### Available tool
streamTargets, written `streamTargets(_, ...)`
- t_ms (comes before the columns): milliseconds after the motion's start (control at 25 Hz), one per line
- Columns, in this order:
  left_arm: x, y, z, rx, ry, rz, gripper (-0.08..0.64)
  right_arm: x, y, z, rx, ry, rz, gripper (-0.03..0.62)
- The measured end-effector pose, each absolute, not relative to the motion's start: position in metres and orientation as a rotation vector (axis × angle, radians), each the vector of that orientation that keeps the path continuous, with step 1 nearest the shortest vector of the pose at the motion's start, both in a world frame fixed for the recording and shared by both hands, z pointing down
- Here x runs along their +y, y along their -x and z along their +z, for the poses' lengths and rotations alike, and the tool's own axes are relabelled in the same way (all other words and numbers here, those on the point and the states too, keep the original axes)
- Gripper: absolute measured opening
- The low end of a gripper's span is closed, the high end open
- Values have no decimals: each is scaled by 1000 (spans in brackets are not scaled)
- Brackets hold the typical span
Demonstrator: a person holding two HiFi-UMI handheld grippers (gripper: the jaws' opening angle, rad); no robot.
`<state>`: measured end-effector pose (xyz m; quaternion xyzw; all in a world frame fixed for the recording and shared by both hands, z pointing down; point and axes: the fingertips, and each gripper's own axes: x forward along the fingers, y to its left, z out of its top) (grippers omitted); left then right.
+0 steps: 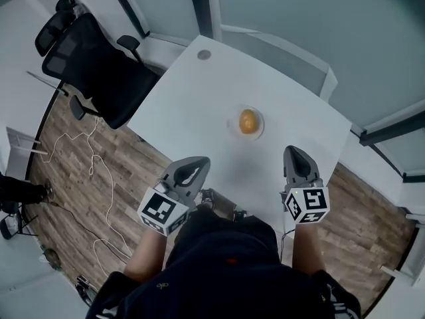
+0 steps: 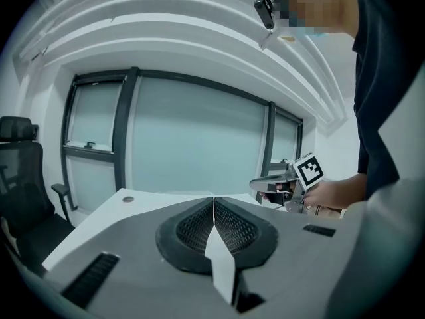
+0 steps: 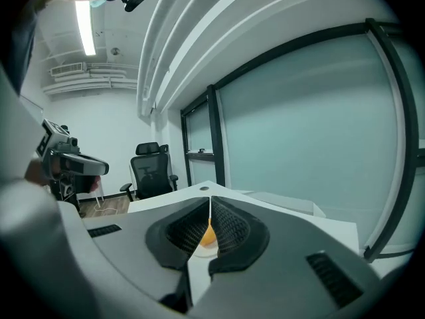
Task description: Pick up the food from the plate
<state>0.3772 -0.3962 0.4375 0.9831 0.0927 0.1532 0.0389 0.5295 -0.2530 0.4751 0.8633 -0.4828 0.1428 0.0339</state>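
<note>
The right hand-held gripper (image 1: 293, 153) and left hand-held gripper (image 1: 198, 163), both pressed together and empty at lower centre, sit short of the food (image 1: 248, 121) on the plate (image 1: 231, 127) mid-tabletop (image 1: 192, 98); arriving unspread could knock it off.

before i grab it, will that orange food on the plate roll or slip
The orange food looks round and smooth, so it may roll or slip if nudged. It seems small, likely light. The shallow plate may slide too.

White table (image 1: 192, 111) across the middle of the frame, small clear plate (image 1: 230, 124) near its centre, round grey cap (image 1: 204, 54) at its upper-left corner.
</note>
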Motion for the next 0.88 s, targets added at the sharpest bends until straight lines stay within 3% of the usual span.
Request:
streamTargets(360, -494, -430, 476, 491, -2911, 474, 23, -363, -529, 520, -1462, -2438, 639, 29)
streamTargets(400, -499, -434, 480, 504, -2892, 472, 23, -369, -533, 531, -1438, -2445, 681, 46)
streamTargets(480, -507, -440, 488, 525, -2852, 471, 23, -379, -543, 556, -1398, -2459, 789, 188)
streamTargets(520, -509, -441, 493, 537, -2839, 474, 23, -382, -549, 569, -1374, -2465, 833, 225)
streamTargets(880, -518, -436, 527, 572, -2756, 572, 23, -410, -587, 667, -1200, -2409, 1022, 345)
